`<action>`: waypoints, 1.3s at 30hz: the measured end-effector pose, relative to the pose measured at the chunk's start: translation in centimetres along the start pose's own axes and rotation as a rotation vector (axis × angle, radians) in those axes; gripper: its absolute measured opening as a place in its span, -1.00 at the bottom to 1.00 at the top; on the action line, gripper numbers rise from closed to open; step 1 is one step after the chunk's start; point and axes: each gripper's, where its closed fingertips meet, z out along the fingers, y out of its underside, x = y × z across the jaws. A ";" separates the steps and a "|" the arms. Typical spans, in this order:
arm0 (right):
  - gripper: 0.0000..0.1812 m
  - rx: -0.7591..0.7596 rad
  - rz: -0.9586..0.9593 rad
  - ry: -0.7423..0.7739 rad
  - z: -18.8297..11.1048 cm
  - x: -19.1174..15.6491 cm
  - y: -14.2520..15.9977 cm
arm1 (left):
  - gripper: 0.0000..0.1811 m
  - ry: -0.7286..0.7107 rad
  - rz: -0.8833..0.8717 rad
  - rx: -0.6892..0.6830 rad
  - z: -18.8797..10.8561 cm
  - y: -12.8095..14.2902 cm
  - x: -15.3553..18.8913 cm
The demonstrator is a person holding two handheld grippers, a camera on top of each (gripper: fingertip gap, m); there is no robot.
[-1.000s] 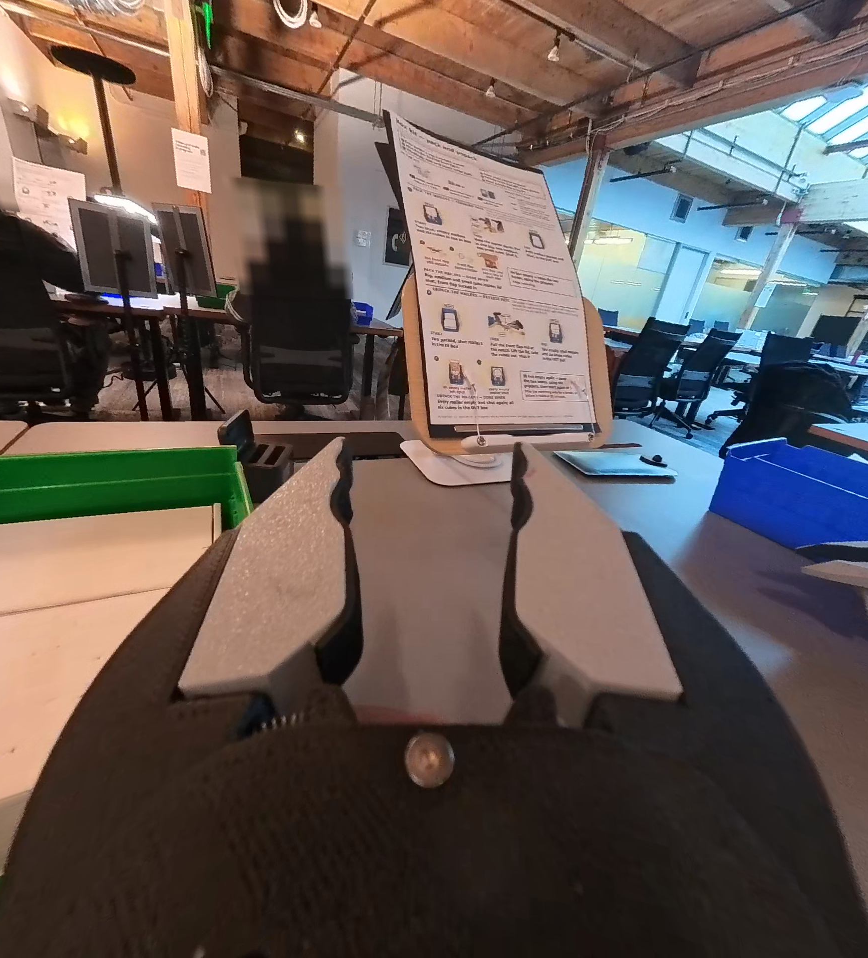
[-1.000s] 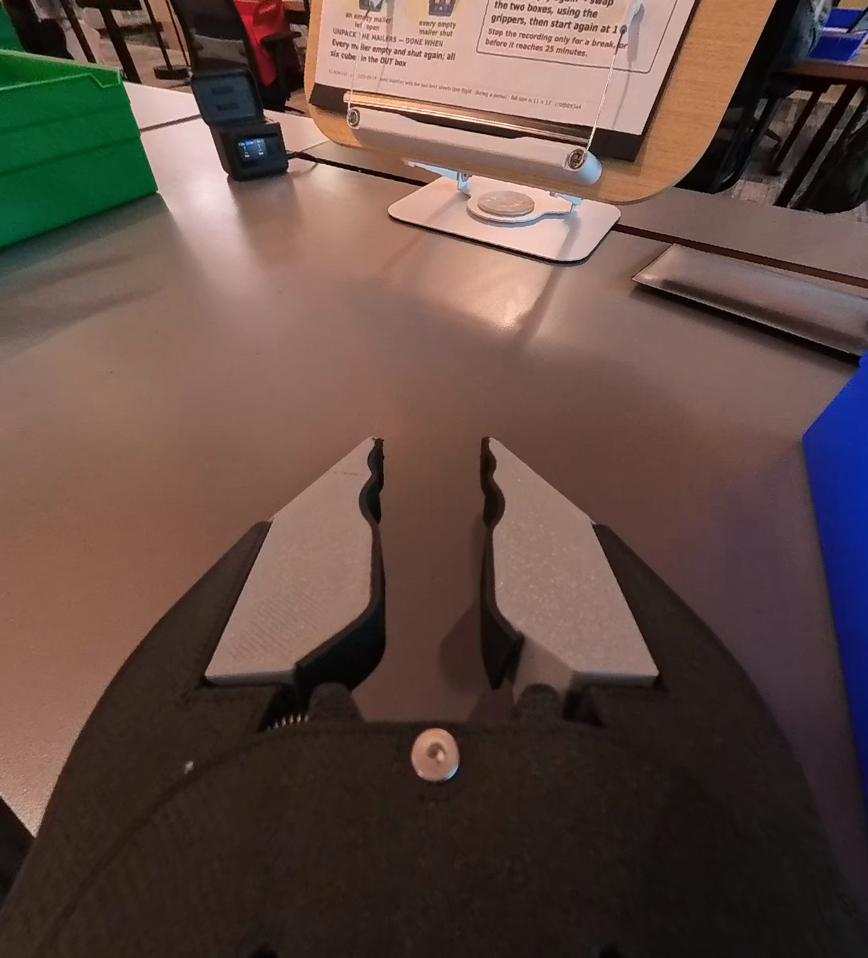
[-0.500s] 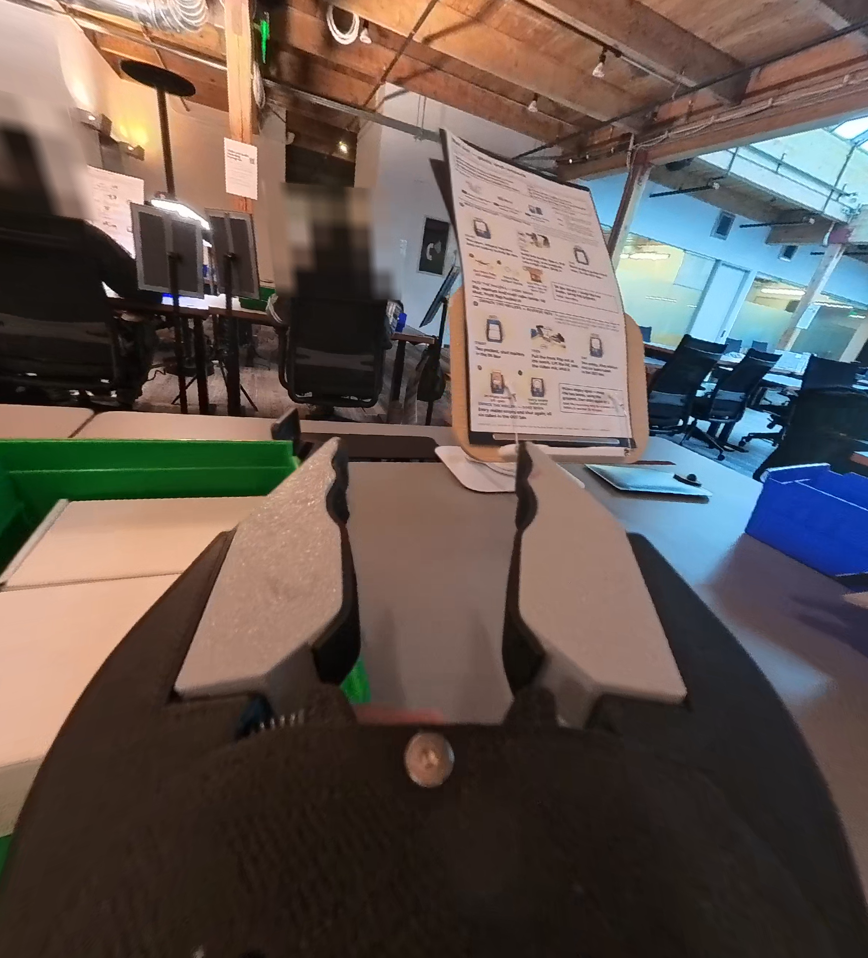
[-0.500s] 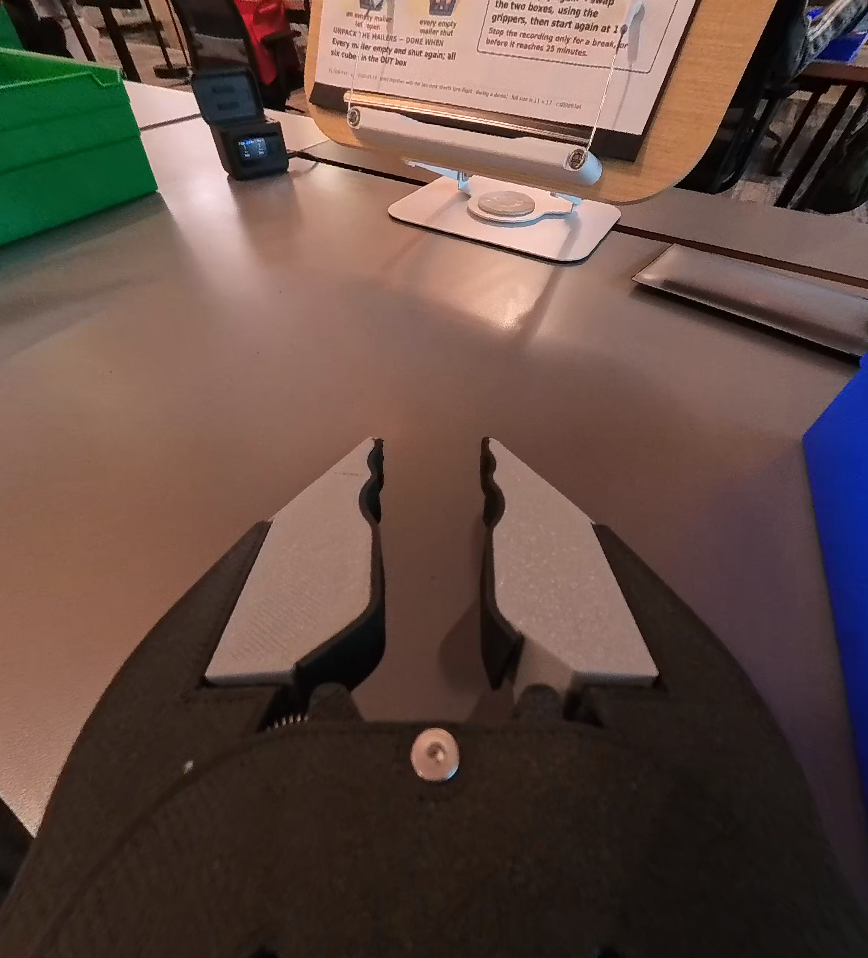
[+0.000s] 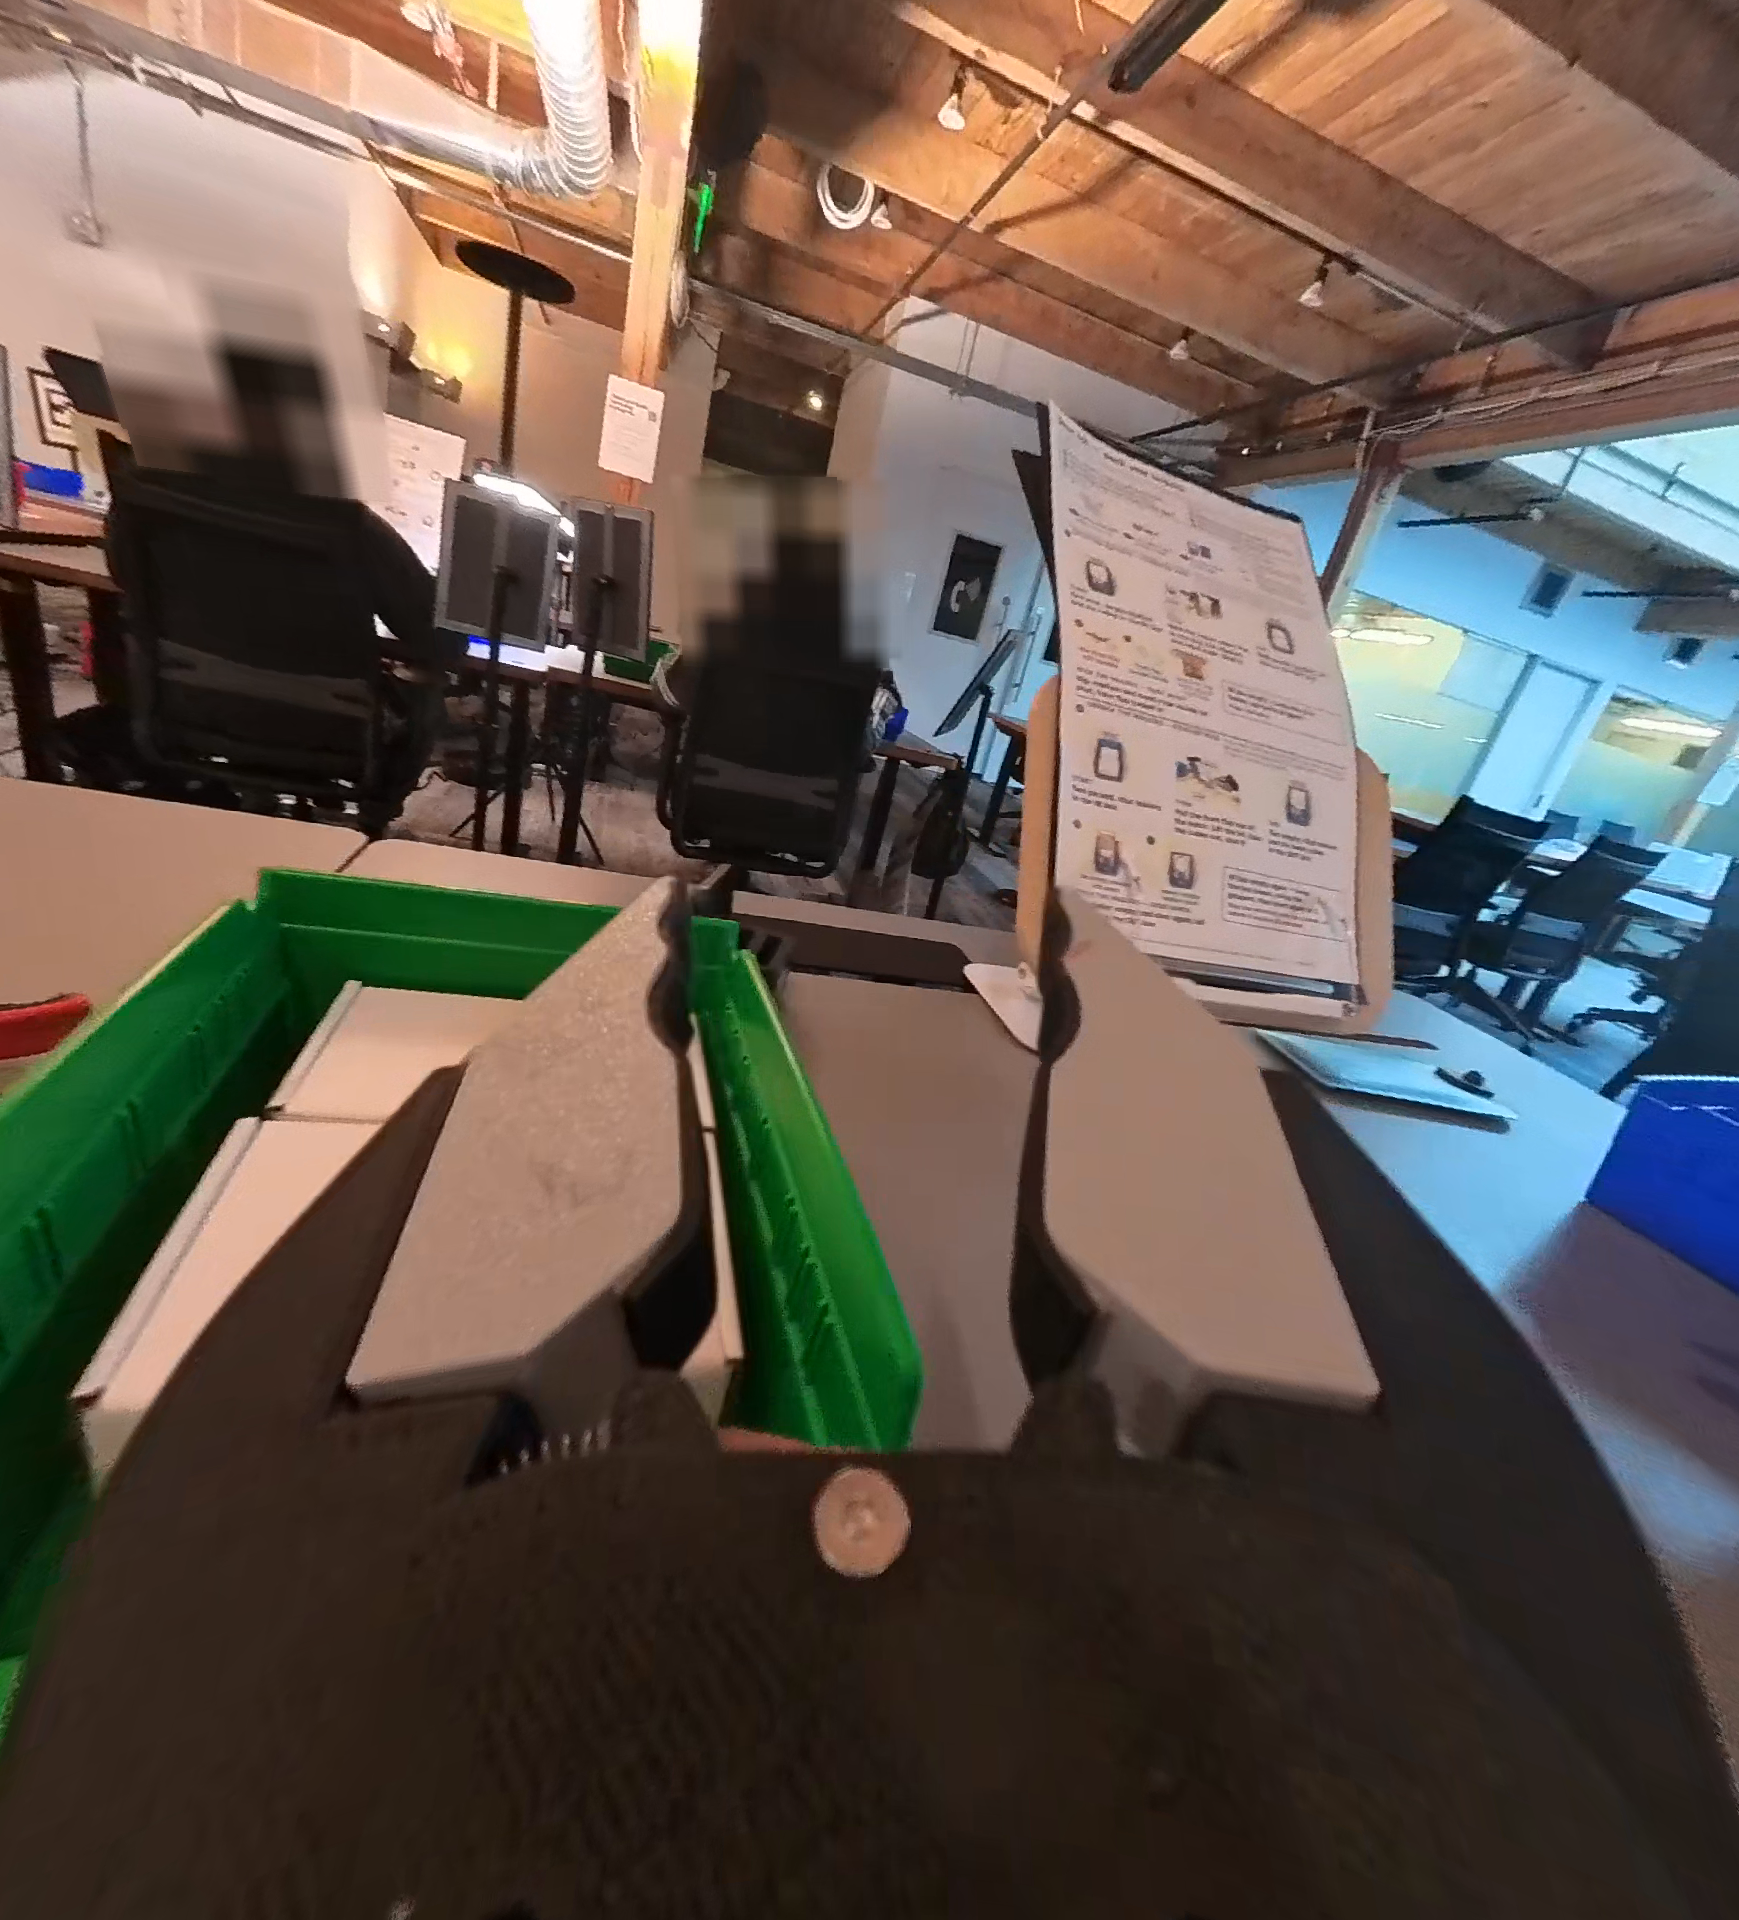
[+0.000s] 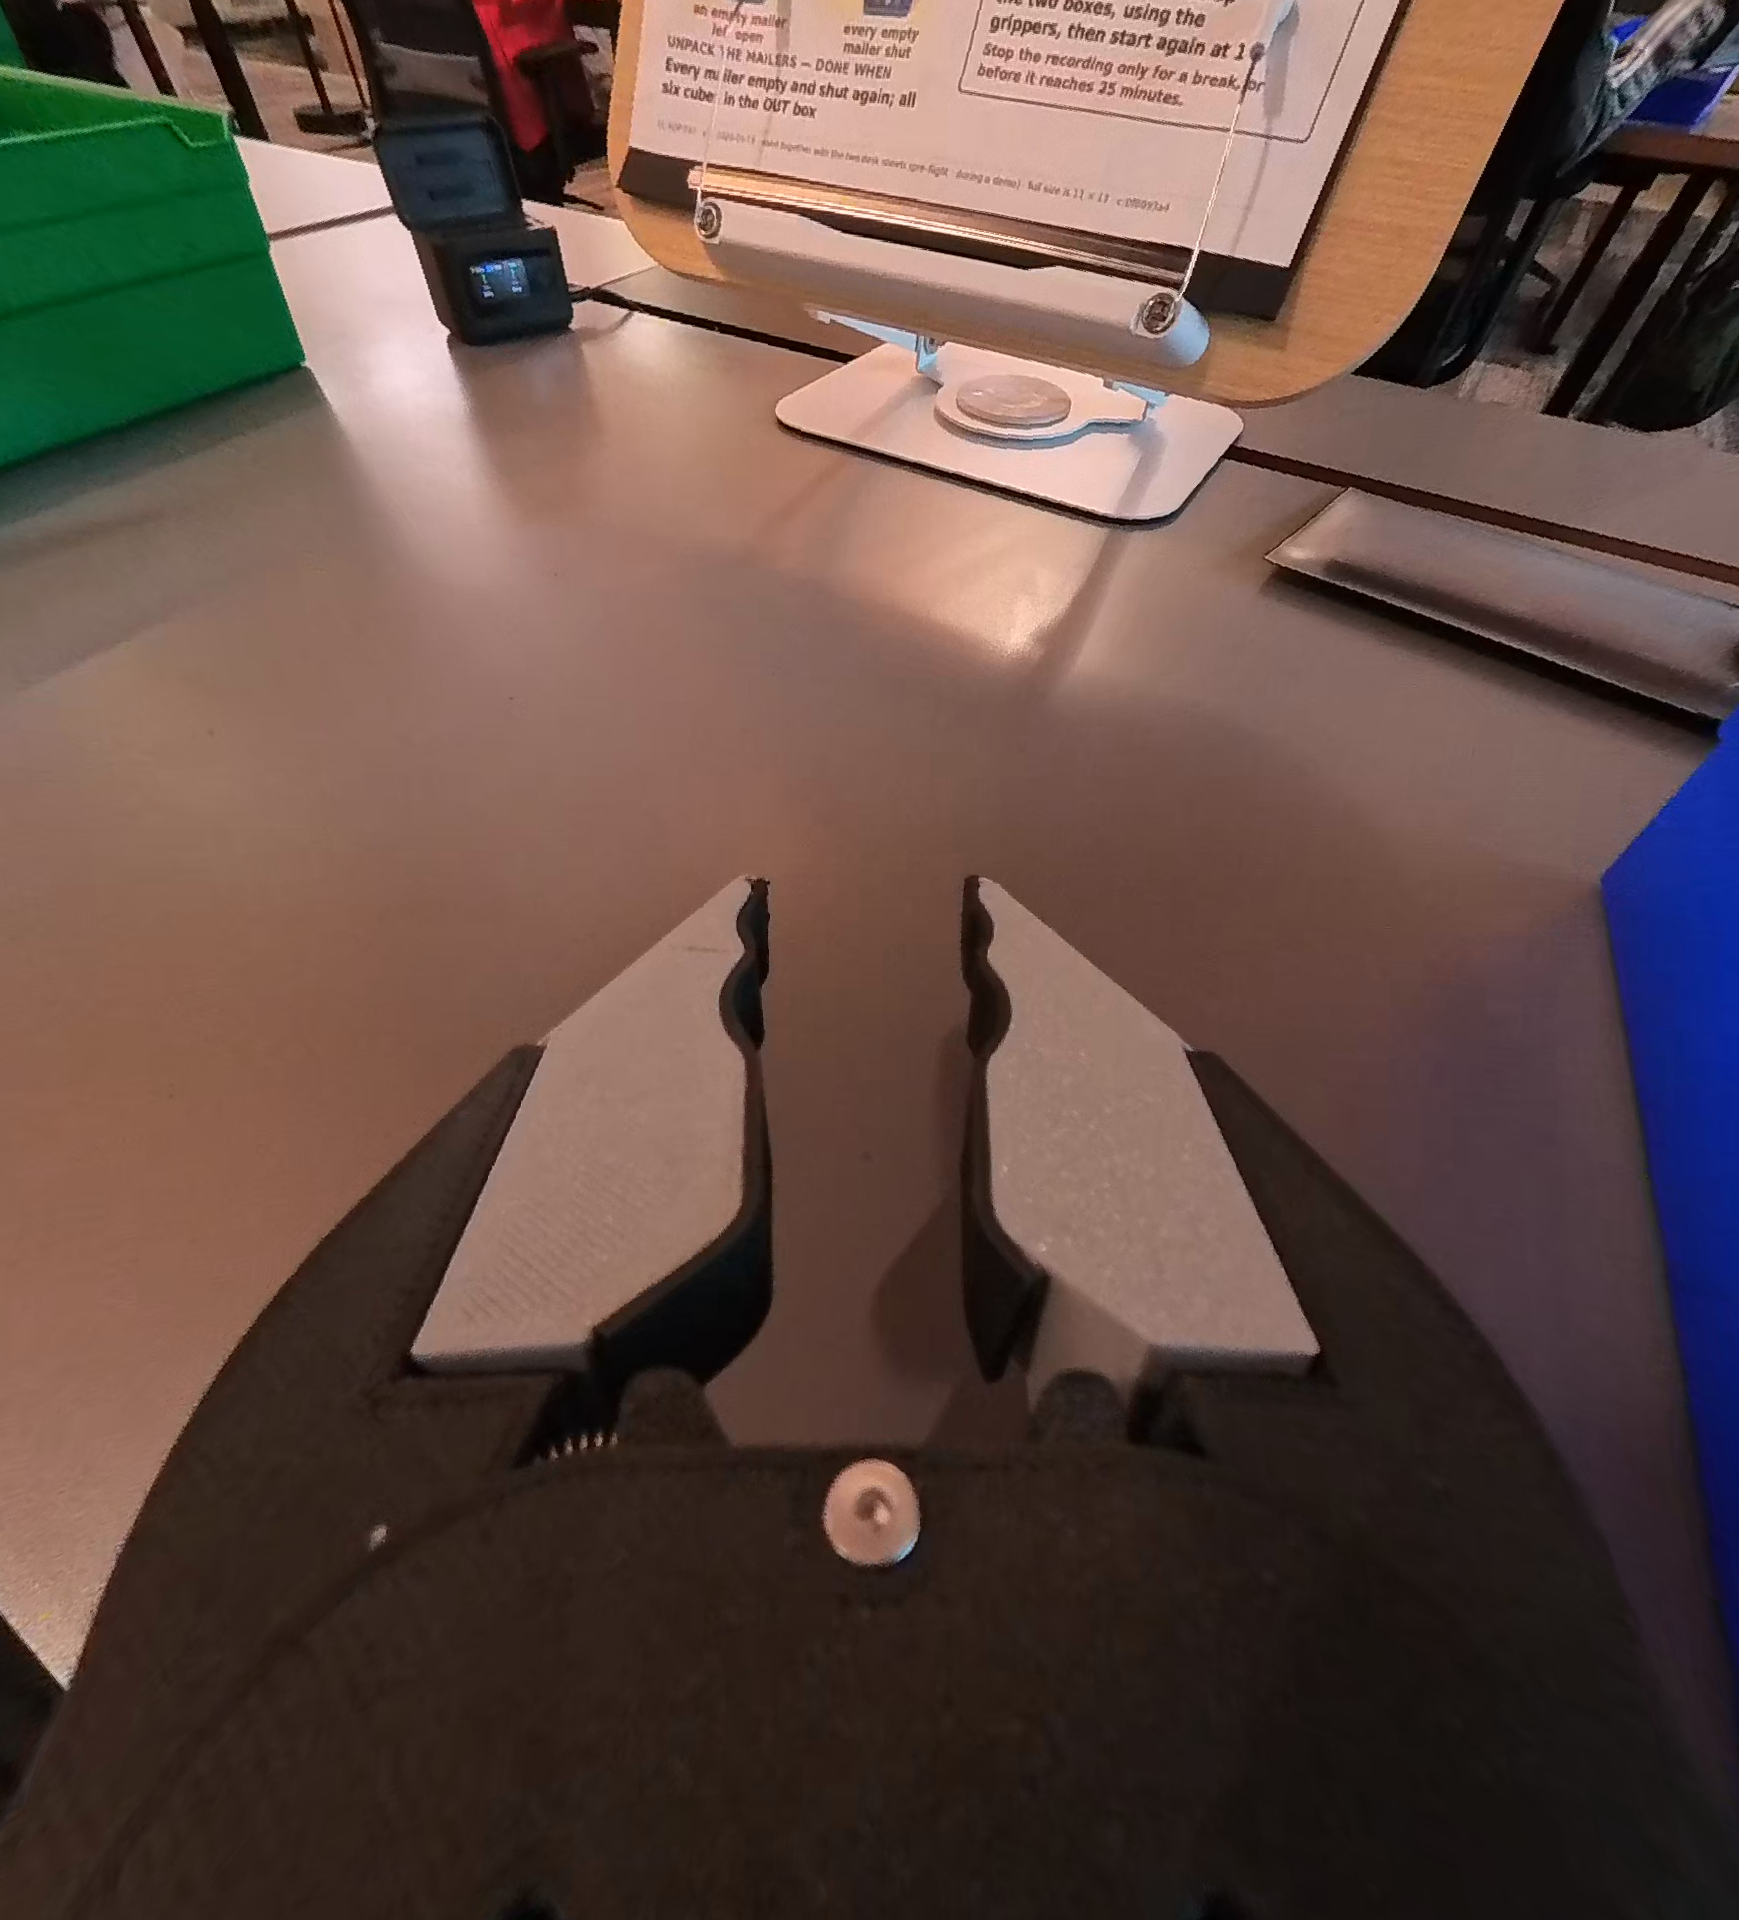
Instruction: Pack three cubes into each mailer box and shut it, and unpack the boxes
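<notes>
Two shut white mailer boxes (image 5: 397,1049) lie flat inside a green bin (image 5: 44,1174) at the left of the left wrist view. My left gripper (image 5: 860,914) is open and empty, held above the bin's right wall. My right gripper (image 6: 865,888) is open and empty, low over the grey table (image 6: 429,779). The green bin (image 6: 86,270) shows at the far left of the right wrist view. A blue bin (image 6: 1738,1039) stands just right of the right gripper and also shows in the left wrist view (image 5: 1717,1195). No cubes are in view.
An instruction sheet on a wooden stand (image 6: 1031,239) stands at the table's far side, also in the left wrist view (image 5: 1197,748). A small black device with a lit screen (image 6: 491,260) sits beside it. A dark flat tray (image 6: 1530,603) lies at the right. Seated people and office chairs are beyond. The tips of one gripper are about 55 centimetres away from the tips of the other.
My left gripper has risen and moved right relative to the green bin, so the bin and its white boxes now sit further left and lower. The right gripper has not moved.
</notes>
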 end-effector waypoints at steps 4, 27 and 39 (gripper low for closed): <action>-0.62 0.000 -0.002 0.002 0.0 0.0 0.0 | -0.18 -0.086 0.054 -0.037 -1.1 -0.1 -2.6; -0.62 -0.009 -0.015 -0.003 0.1 -0.2 0.1 | -0.11 -0.157 0.433 -0.455 -1.6 5.8 -4.9; -0.62 -0.017 -0.024 0.007 0.2 -0.2 0.2 | -0.25 0.070 0.685 -0.725 1.1 8.5 -4.4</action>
